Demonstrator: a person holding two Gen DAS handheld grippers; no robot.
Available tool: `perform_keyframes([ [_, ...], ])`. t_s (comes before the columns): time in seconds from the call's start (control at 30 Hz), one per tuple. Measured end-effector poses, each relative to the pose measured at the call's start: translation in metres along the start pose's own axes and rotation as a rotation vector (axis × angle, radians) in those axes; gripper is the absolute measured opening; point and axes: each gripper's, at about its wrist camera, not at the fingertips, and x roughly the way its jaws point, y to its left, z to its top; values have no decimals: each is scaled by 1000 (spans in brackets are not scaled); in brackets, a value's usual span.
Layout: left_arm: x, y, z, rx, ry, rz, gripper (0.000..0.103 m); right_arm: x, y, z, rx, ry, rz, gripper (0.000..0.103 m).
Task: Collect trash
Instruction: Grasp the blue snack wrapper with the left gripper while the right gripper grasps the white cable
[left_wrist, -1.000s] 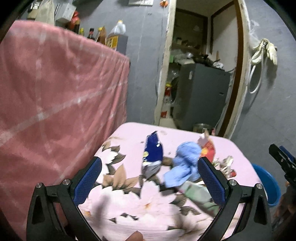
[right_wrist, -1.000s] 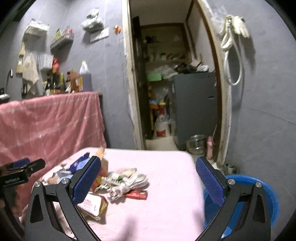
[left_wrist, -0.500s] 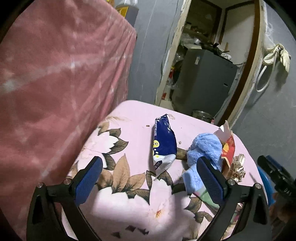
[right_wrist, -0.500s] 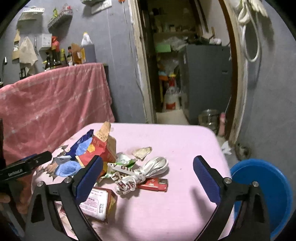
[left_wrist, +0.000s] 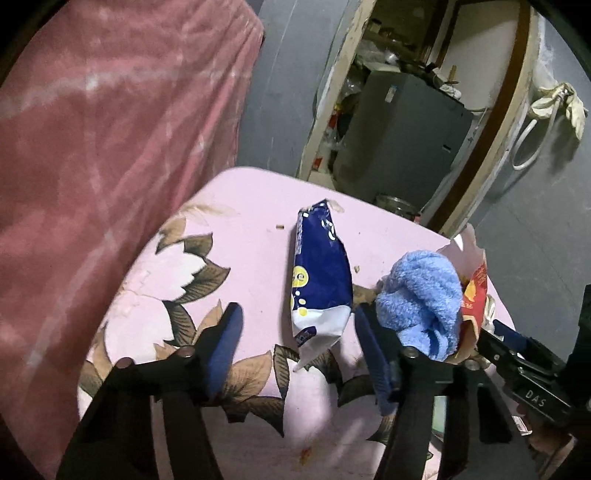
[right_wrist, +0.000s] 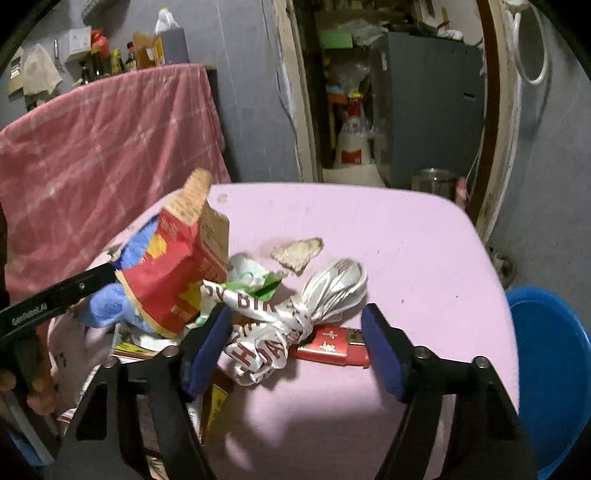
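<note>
Nearest the right wrist camera, the right tongs (right_wrist: 295, 343) have just been closing yet stand partly spread, straddling a knotted white printed plastic wrapper (right_wrist: 295, 317) and a small red flat packet (right_wrist: 332, 345) on the pink cloth-covered table (right_wrist: 406, 240); the pads do not look to be pressing on either. That wrapper looks light, crinkly and slippery, so the bunched knot seems the surest place to pinch, while the packet looks stiffer and lies flat, harder to get under. The left tongs (left_wrist: 299, 332) have likewise just been closing and stay half spread around the lower end of a dark blue and white foil snack bag (left_wrist: 321, 277), touching nothing I can make out; the bag looks empty, limp and featherweight, best taken across its crumpled white end. Just beside it sit a soft light-blue fleecy cloth (left_wrist: 421, 295) and a torn red cardboard carton (right_wrist: 173, 273), open-topped, contents hidden. Beyond the table's right edge stands a round blue plastic basin (right_wrist: 546, 369); nothing shows inside it
</note>
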Motion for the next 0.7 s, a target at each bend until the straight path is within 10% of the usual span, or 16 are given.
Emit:
perform_keyframes([
  [0.23, 0, 11, 3, -44, 30, -34, 30, 0, -1, 0, -4, -6, 17, 49],
  [0.7, -25, 6, -1, -26, -38, -6, 26, -6, -2, -4, -10, -56, 37, 18],
])
